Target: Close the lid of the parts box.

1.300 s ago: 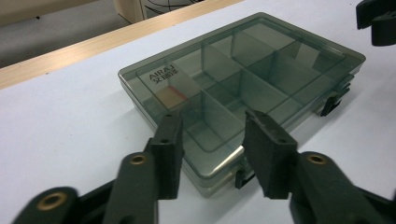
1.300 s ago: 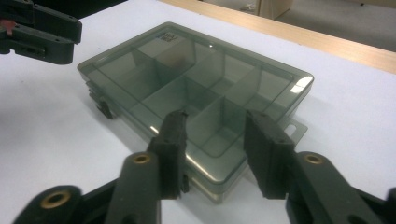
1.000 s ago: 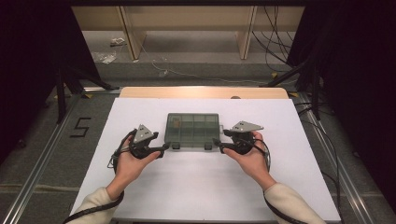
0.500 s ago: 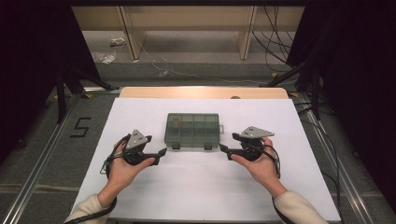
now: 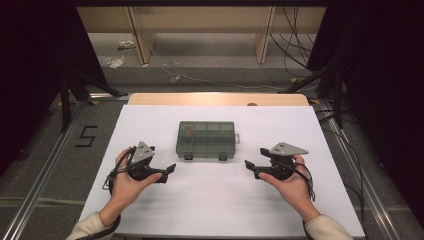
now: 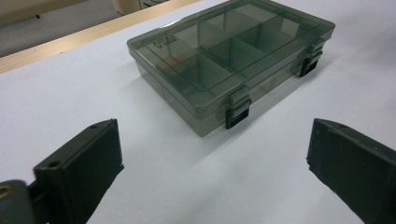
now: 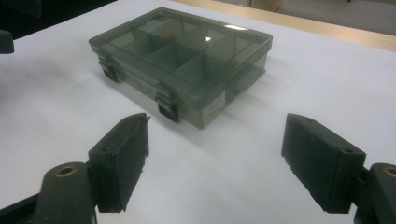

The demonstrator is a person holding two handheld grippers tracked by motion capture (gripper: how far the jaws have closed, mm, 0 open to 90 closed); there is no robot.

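A smoky grey see-through compartment box (image 5: 206,139) lies flat in the middle of the white table, its lid down and two dark latches on its near side. My left gripper (image 5: 167,173) rests left of and nearer than the box, pointing right. In the left gripper view the box (image 6: 229,51) lies ahead of the left gripper (image 6: 212,149). My right gripper (image 5: 251,169) sits to the box's right, pointing left. The right gripper view shows the box (image 7: 182,51) beyond the right gripper (image 7: 215,140). Both pairs of jaws have just been opening, with nothing between them.
The white table top (image 5: 220,200) ends at a wooden strip (image 5: 215,99) at the back. A small orange item (image 5: 187,132) lies in the box's back-left compartment. A floor mark "5" (image 5: 86,136) is at the left. Cables and dark stands lie beyond the table.
Both grippers have drawn away from the box's sides, outward and toward the person. Their jaws have spread wider. The box has stayed in place.
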